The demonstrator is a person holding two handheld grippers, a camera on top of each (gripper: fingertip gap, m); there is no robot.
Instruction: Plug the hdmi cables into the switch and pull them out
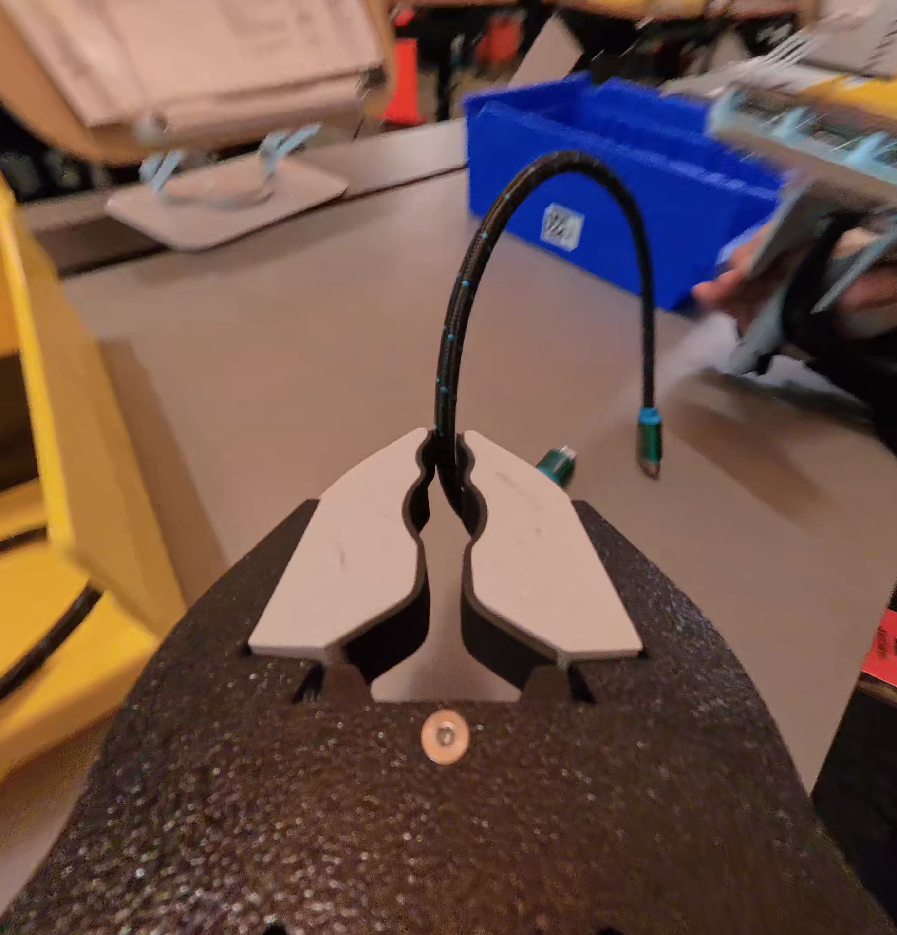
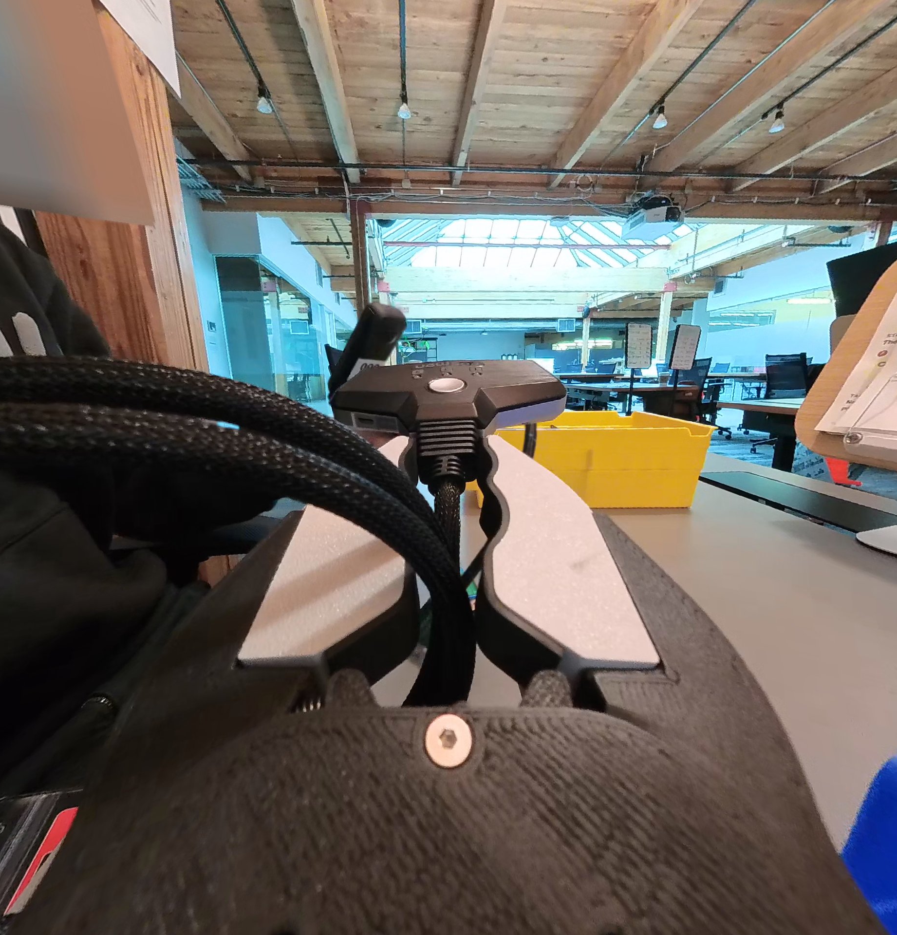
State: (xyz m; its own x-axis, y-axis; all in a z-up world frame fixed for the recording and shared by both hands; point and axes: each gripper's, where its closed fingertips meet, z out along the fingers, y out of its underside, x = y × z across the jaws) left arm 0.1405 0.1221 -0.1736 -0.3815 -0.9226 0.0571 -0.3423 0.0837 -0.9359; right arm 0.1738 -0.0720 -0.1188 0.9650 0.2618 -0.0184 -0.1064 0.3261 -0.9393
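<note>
In the left wrist view the left gripper is clamped narrow on a braided HDMI cable, pinched at the fingertips. The cable arches up ahead of the tongs and comes down to their right, so one teal plug hangs free above the grey table. The other teal plug peeks out just past the right finger. Far to the right, blurred, a hand carries the right gripper, in front of a blue bin; a yellow bin sits to the left.

In the right wrist view the right gripper is closed on the ribbed collar of the black HDMI switch, which is held level just beyond the fingertips. Its thick braided leads loop back to the left, over the left finger.

The step appears to be the first insertion. It would likely go better with a grip shifted from mid-cable to close behind the plug, since the braid will flex under push.

Only the right view shows a port on the switch's left face; only the left view shows the plugs.
</note>
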